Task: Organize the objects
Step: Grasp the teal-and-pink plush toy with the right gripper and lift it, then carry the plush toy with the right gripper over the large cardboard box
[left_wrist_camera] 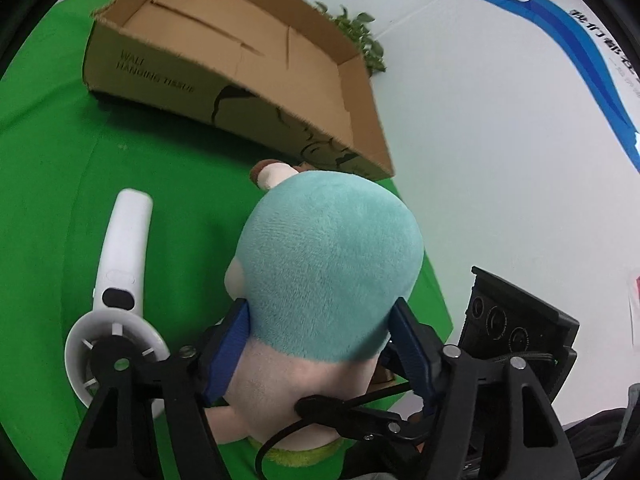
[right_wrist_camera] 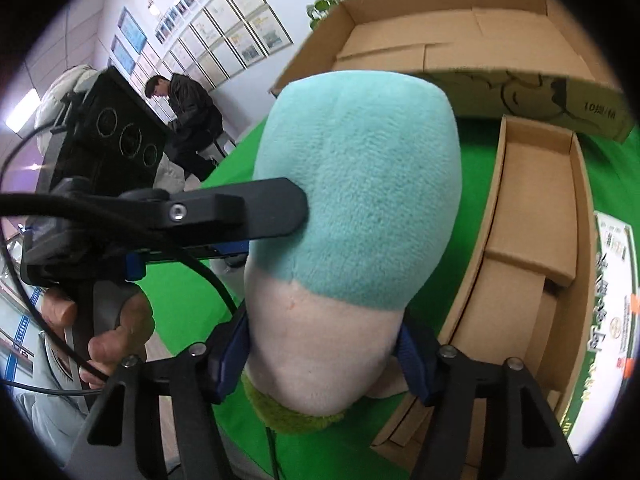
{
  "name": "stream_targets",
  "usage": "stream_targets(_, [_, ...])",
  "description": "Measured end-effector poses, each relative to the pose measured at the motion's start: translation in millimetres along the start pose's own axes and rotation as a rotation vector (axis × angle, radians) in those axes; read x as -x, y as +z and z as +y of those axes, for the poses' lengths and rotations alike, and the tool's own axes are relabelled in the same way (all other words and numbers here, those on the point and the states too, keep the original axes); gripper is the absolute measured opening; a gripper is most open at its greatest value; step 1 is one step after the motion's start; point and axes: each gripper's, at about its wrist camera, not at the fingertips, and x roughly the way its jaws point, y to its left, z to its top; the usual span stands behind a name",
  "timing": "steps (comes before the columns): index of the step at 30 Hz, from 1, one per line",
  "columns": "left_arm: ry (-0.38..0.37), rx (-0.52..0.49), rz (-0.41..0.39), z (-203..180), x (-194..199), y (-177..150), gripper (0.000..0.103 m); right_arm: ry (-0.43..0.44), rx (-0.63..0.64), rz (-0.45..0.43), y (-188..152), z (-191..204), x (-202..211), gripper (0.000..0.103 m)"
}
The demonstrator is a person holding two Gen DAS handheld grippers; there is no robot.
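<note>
A plush doll with a teal head (left_wrist_camera: 332, 256) and pale neck is held over the green table cloth (left_wrist_camera: 60, 160). My left gripper (left_wrist_camera: 320, 320) is shut on it, its blue pads (left_wrist_camera: 234, 332) pressing into both sides of the head. My right gripper (right_wrist_camera: 322, 340) is shut on the same plush doll (right_wrist_camera: 360, 200) lower down, squeezing the pale part. In the right wrist view a black finger of the left gripper (right_wrist_camera: 272, 208) digs into the teal fabric from the left. The doll's face and body are hidden.
A large open cardboard box (left_wrist_camera: 240, 52) stands beyond the doll, also in the right wrist view (right_wrist_camera: 460, 40). A smaller open carton (right_wrist_camera: 532, 220) lies right of the doll. A white controller (left_wrist_camera: 124, 264) lies to the left. A black device (left_wrist_camera: 516, 328) and a person (right_wrist_camera: 188, 116) are off the table.
</note>
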Motion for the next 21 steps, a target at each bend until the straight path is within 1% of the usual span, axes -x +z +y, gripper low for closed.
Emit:
stream_targets(1, [-0.001,-0.015,-0.014,-7,0,-1,0.064,-0.006,0.014,-0.02,1,3,5,0.063])
stream_targets(3, [0.002,-0.066,-0.053,-26,12,9,0.062,-0.02,0.055,-0.071,9,11,20,0.063])
stream_targets(5, [0.006,-0.139,-0.105,-51,28,26,0.061,-0.024,0.087,-0.132,20,17,35,0.063])
stream_targets(7, [0.013,-0.211,-0.147,-74,42,43,0.06,-0.031,0.131,-0.215,40,24,56,0.063])
stream_targets(8, [0.017,-0.25,-0.169,-88,49,54,0.06,-0.032,0.148,-0.243,48,27,63,0.063])
stream_targets(10, [0.025,-0.331,-0.219,-116,69,81,0.06,-0.032,0.196,-0.325,77,33,84,0.063])
stream_targets(12, [0.029,-0.406,-0.276,-142,86,110,0.06,-0.032,0.241,-0.389,105,39,102,0.064])
stream_targets(15, [0.037,-0.496,-0.355,-181,114,150,0.06,-0.036,0.301,-0.49,151,47,129,0.064])
stream_targets(18, [0.064,-0.545,-0.395,-206,128,191,0.06,-0.021,0.325,-0.548,193,49,144,0.064])
stream_targets(19, [0.074,-0.55,-0.401,-212,130,204,0.06,-0.011,0.326,-0.555,207,50,141,0.064])
stream_targets(21, [0.097,-0.55,-0.406,-221,133,224,0.06,0.014,0.326,-0.559,226,45,147,0.064])
